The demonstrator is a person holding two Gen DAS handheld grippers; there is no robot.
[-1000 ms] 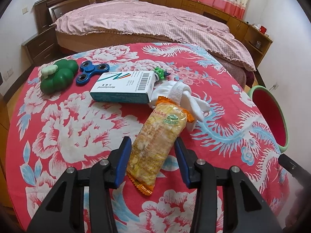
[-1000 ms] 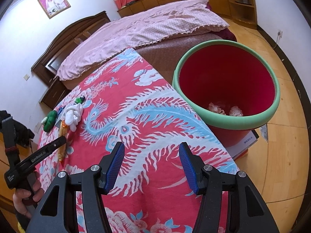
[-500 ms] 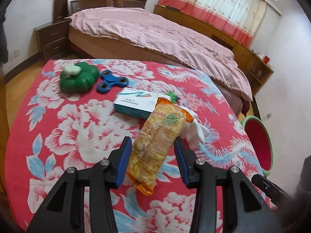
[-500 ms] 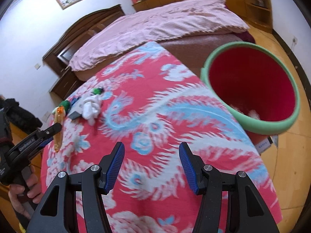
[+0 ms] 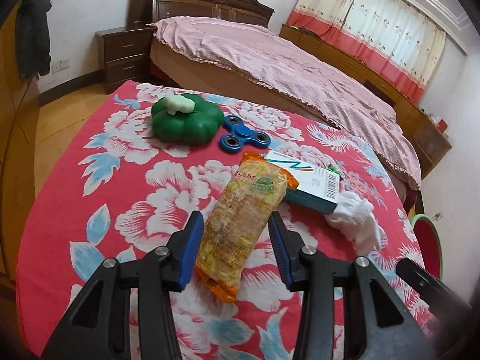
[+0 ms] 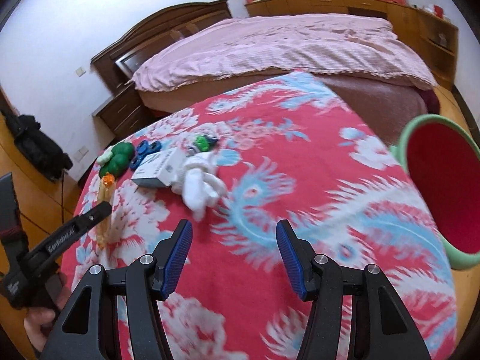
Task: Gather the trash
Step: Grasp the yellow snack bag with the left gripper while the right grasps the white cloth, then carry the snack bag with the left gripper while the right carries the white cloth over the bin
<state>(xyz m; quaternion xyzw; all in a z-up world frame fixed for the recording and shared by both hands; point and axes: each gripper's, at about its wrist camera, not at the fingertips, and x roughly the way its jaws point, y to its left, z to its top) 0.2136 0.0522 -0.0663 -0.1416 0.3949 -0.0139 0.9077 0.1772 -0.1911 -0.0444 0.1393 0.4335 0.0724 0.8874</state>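
My left gripper (image 5: 237, 249) is shut on a yellow-orange snack packet (image 5: 246, 213) and holds it above the red floral table; the packet also shows in the right wrist view (image 6: 105, 204). My right gripper (image 6: 234, 255) is open and empty over the table's middle. A crumpled white tissue (image 6: 199, 183) lies ahead of it, next to a white and teal box (image 6: 160, 169). The tissue (image 5: 357, 216) and box (image 5: 306, 183) also show in the left wrist view. The red bin with a green rim (image 6: 441, 189) stands off the table's right edge.
A green pumpkin-shaped toy (image 5: 186, 120), a blue fidget spinner (image 5: 243, 138) and a small green item (image 6: 202, 142) lie on the table (image 5: 99, 186). A bed with a pink cover (image 5: 288, 60) stands behind, with a nightstand (image 5: 126, 57) at its left.
My left gripper has lifted the snack packet off the table and swung left. My right gripper has turned left, away from the bin and toward the tissue.
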